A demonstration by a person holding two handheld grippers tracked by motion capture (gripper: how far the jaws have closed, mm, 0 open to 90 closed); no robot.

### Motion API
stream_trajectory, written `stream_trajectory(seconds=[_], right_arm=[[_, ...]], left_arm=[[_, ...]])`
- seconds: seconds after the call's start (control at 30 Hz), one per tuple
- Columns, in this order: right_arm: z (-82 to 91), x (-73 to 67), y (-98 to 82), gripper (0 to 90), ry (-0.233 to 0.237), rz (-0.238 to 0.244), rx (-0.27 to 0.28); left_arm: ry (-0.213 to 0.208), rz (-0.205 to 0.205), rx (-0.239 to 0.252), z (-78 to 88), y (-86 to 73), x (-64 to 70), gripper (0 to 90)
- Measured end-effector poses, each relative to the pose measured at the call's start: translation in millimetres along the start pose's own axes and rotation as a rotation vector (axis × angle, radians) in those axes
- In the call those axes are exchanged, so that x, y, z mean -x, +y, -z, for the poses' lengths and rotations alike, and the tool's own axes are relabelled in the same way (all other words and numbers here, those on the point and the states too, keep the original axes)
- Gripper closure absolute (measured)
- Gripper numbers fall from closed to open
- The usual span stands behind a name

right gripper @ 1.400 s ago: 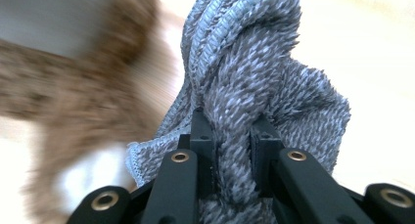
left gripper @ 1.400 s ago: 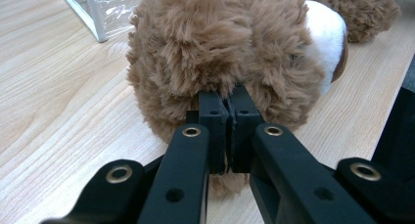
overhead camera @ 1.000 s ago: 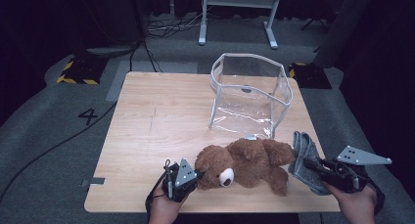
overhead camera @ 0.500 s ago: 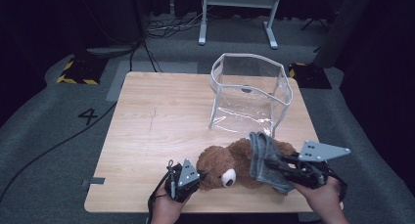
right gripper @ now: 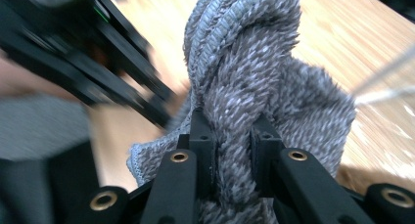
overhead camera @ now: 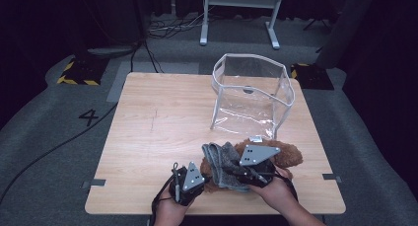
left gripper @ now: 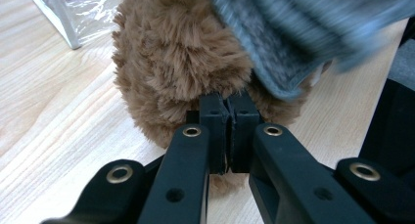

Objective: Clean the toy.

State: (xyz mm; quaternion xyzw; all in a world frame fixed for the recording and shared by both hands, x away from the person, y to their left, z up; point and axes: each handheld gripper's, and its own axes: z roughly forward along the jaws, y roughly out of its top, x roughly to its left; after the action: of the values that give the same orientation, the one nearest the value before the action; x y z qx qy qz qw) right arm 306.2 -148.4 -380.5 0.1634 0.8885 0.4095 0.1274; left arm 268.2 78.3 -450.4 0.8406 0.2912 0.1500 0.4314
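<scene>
Carried leftward from the tabletop's [overhead camera: 148, 112] right edge, the grey cloth [overhead camera: 224, 162] now drapes the teddy bear [overhead camera: 291, 154]. Left gripper [left gripper: 228, 111] pinches bear fur (cloth just above); right gripper [right gripper: 234, 131] clamps the cloth.

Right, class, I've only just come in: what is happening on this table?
A person works at a light wooden table with a hand-held tool in each hand. The left tool is shut on the fur of a brown plush teddy bear, pinning it near the front edge. The right tool grips a grey fuzzy knitted cloth and holds it over the bear. A clear plastic bag with white trim stands open behind them.
</scene>
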Motion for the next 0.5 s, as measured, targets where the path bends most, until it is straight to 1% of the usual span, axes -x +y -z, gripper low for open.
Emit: stream_trajectory(seconds=[0.03,0.07,0.1,0.2,0.33,0.43,0.5], right_arm=[[-2.2,1.5,-3.5,76.9,-0.011,0.000,-0.011],[-3.4,5.6,-9.7,76.8,-0.016,-0.013,-0.018],[-2.5,9.1,-14.1,76.8,-0.013,-0.033,-0.013],[2.7,16.2,-22.5,76.7,-0.033,-0.057,-0.022],[7.9,23.3,-33.4,76.6,-0.064,-0.063,-0.058],[13.2,26.0,-41.3,76.6,-0.088,-0.072,-0.064],[18.2,25.6,-47.7,76.6,-0.113,-0.062,-0.073]], left_arm=[[-0.001,-0.001,0.000,0.3,0.0,-1.5,87.7],[-0.002,0.002,0.000,0.4,-0.1,-1.9,87.7],[-0.003,0.003,0.001,0.3,0.0,-2.3,87.7],[-0.002,0.002,0.000,-0.3,1.1,-2.0,87.7],[-0.002,0.000,0.002,-0.4,2.0,-2.3,87.7],[-0.001,-0.001,0.003,0.3,3.0,-3.6,87.8],[-0.003,0.002,0.004,0.6,3.6,-4.1,87.9]])
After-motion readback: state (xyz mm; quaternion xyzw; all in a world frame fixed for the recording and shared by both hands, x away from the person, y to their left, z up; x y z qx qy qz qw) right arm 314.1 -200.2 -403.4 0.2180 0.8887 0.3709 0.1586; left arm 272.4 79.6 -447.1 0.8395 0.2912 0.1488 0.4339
